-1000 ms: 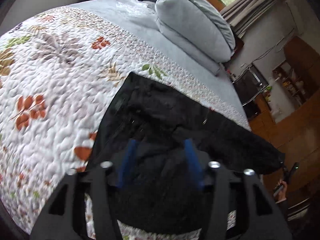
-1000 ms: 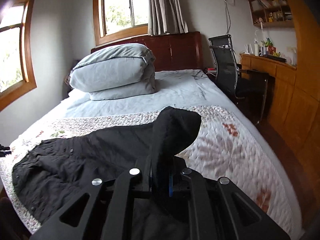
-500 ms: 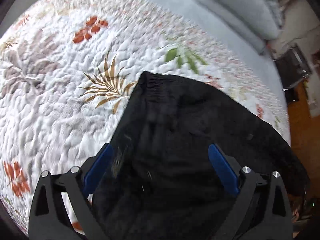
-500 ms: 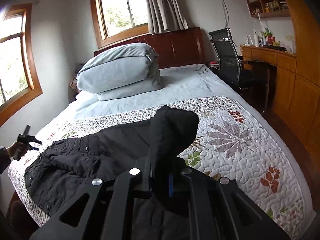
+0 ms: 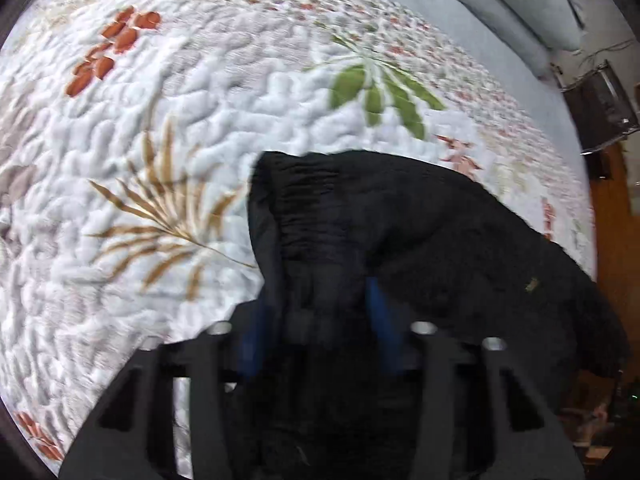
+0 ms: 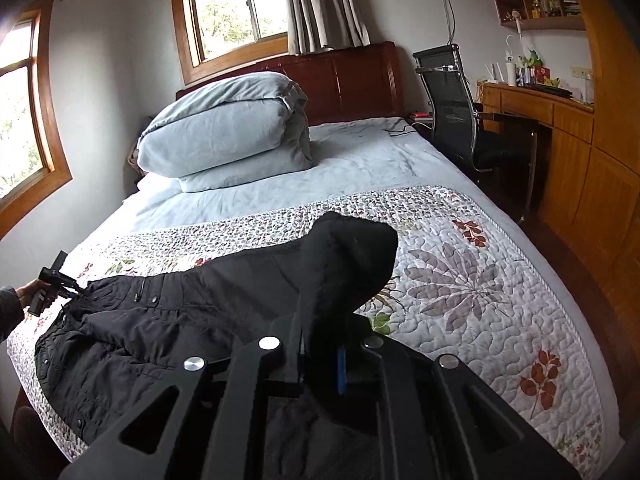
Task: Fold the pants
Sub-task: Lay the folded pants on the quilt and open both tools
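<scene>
Black pants (image 6: 168, 320) lie across the foot of the bed on a floral quilt (image 6: 460, 292). My right gripper (image 6: 320, 360) is shut on a leg end of the pants, which stands up in a hump above the jaws. In the left wrist view the elastic waistband (image 5: 304, 184) of the pants (image 5: 420, 240) lies on the quilt (image 5: 160, 140). My left gripper (image 5: 316, 320) has its blue pads closed in on the waistband corner. It also shows in the right wrist view (image 6: 52, 284), held by a hand at the waistband.
A folded light blue duvet (image 6: 224, 132) sits at the head of the bed by the wooden headboard (image 6: 352, 80). An office chair (image 6: 460, 100) and a wooden desk (image 6: 560, 120) stand to the right of the bed. Windows line the left wall.
My left gripper opened wide, dropped toward the waistband, and has now closed in on its corner. My right gripper kept its hold and pulled the leg end back a little.
</scene>
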Available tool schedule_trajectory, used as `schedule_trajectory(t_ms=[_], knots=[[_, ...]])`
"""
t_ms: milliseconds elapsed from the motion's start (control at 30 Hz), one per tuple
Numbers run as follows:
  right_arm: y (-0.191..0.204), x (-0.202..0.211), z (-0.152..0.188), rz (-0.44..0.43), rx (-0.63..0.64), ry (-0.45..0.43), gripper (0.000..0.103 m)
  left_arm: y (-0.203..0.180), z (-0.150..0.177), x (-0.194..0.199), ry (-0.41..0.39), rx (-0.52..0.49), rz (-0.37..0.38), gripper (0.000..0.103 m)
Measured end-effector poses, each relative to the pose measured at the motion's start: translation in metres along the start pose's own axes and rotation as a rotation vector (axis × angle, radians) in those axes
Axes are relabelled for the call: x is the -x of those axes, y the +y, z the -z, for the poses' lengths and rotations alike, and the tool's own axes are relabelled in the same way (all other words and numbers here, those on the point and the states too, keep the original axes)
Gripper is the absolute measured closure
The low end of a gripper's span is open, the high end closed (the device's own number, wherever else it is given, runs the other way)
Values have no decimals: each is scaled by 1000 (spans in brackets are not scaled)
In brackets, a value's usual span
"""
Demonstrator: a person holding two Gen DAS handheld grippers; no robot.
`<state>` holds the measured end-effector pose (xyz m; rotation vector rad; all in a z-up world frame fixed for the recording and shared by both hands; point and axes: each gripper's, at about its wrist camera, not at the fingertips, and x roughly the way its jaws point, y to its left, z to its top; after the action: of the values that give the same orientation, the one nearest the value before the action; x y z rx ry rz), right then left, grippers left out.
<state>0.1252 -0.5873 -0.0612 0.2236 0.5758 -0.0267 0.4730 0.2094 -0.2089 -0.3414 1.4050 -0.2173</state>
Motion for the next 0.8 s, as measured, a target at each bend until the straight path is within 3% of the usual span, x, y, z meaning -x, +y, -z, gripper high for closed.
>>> schedule_trajectory(t_ms=[167,267,367,533,800], knots=[[-2,0,2,-4,-15,5,93,-9,9,6,-12,-27,-12,83],[-5,1,2,-10,-24,9,93,-19,17,19,-76,-51,-5,87],[-8,2,2,-13,-38,14,92,-25,36,45,-171,-87,61,88],[-11,7,5,-15,-58,7,92,-31,94,97,-315,-157,201,88],[-29,27,22,-16,-146,-26,92,-18,202,142,-417,-194,290,88]])
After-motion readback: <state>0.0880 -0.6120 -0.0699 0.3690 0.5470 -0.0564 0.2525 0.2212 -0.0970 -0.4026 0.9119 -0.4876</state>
